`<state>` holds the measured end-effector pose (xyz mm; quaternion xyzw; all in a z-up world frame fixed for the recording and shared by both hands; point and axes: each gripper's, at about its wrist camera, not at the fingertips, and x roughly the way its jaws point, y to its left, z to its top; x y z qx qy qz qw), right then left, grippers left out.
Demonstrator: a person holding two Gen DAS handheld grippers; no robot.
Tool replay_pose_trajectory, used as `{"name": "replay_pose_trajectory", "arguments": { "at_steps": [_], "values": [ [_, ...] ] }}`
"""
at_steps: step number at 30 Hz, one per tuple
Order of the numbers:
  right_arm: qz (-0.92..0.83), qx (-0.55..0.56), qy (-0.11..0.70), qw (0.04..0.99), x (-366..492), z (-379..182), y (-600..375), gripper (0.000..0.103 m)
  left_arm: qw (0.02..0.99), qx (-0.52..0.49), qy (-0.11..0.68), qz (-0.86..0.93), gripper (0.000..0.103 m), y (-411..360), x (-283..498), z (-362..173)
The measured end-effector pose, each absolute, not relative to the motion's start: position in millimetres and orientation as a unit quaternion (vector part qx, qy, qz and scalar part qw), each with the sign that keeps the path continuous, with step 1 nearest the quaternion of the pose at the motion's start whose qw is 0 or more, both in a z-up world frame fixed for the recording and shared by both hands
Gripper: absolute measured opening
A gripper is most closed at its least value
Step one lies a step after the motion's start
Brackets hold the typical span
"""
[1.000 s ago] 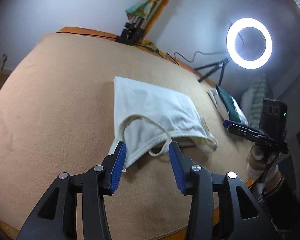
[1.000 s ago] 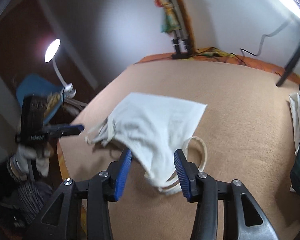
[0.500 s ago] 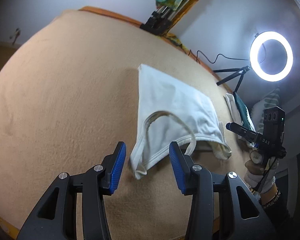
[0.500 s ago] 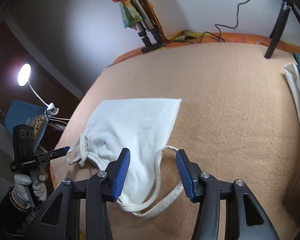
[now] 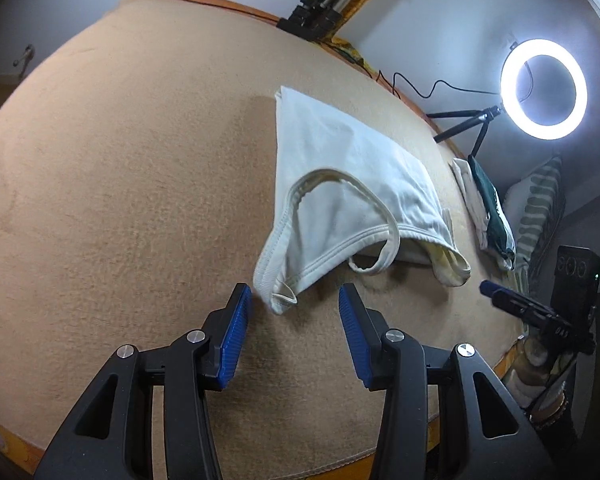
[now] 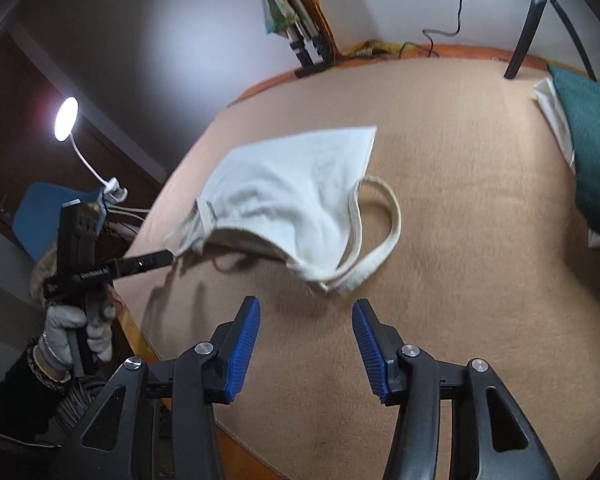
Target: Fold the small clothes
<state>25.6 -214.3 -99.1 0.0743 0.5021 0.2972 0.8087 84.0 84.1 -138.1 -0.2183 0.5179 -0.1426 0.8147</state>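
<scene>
A white tank top lies flat on the tan blanket, its straps toward me. My left gripper is open just above the blanket, and the near strap end lies loose between its blue fingertips. In the right wrist view the top shows again. My right gripper stands open a little short of the looped strap, with nothing between its pads. The left gripper, held by a gloved hand, reaches to the top's left shoulder. The right gripper shows at the blanket's right edge.
A pile of folded clothes, white and dark green, sits at the blanket's right side. A ring light on a small tripod and a striped pillow stand beyond it. Tripod legs and cables lie at the far edge; a desk lamp stands left.
Both views have rolled and tilted. The right gripper has drawn back: the strap that lay between its jaws now lies just ahead of the tips. The left gripper sank toward the strap end.
</scene>
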Motion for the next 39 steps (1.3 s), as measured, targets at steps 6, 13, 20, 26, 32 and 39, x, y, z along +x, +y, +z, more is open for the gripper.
{"name": "replay_pose_trajectory", "arguments": {
  "at_steps": [6,13,20,26,32,39],
  "values": [
    [0.285,0.087,0.522,0.799,41,-120,-203,0.033,0.822,-0.224,0.502,-0.148,0.024,80,88,-139],
    [0.298,0.135,0.501,0.801,54,-107,-206,0.008,0.829,-0.245,0.478,-0.155,0.009,91,88,-124],
    [0.326,0.191,0.469,0.798,54,-80,-227,0.008,0.837,-0.271,0.448,-0.159,0.009,111,87,-102],
    [0.294,0.153,0.518,0.788,57,-104,-225,0.006,0.832,-0.223,0.485,-0.150,0.009,97,83,-118],
    [0.294,0.029,0.528,0.796,38,-97,-211,0.035,0.821,-0.170,0.523,-0.150,0.010,86,75,-129],
    [0.350,0.040,0.458,0.816,34,-55,-220,0.037,0.833,-0.202,0.486,-0.174,0.012,97,53,-94]
  ]
}}
